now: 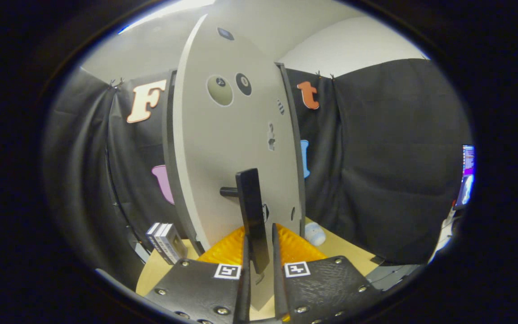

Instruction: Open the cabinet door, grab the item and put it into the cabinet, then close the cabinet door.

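Between the tongs (259, 263), the door handle (253, 216).

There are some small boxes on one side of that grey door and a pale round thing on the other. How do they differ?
The small boxes are angular, grey and white, and stand upright in a row. The pale round thing is smooth, rounded, whitish and single. They lie on opposite sides of the cabinet door. Both rest on the table, untouched, beyond the tool, whose fingers flank the door's dark handle.
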{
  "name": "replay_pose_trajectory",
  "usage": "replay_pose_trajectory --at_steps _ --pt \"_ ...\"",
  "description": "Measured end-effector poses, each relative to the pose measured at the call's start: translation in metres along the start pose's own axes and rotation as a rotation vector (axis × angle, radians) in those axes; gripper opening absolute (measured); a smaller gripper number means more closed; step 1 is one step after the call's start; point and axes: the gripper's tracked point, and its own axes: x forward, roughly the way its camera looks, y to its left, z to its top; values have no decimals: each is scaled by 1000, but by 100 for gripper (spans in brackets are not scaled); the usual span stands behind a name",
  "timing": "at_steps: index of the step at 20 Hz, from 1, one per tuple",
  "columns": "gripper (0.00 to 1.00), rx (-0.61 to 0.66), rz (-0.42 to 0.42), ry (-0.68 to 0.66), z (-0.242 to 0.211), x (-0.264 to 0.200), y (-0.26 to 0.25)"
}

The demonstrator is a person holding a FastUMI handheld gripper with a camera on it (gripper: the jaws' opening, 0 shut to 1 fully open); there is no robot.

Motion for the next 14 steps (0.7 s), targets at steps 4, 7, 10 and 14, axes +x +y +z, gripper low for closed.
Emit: replay_pose_trajectory --at_steps 4,7,10,14 --pt "21 -21 -29 6 2 -4 -17" --pt "21 -16 -50 8 4 -7 -33" --pt "21 -32 -69 5 6 -7 -48" --pt "21 -72 -96 -9 10 -4 -71"
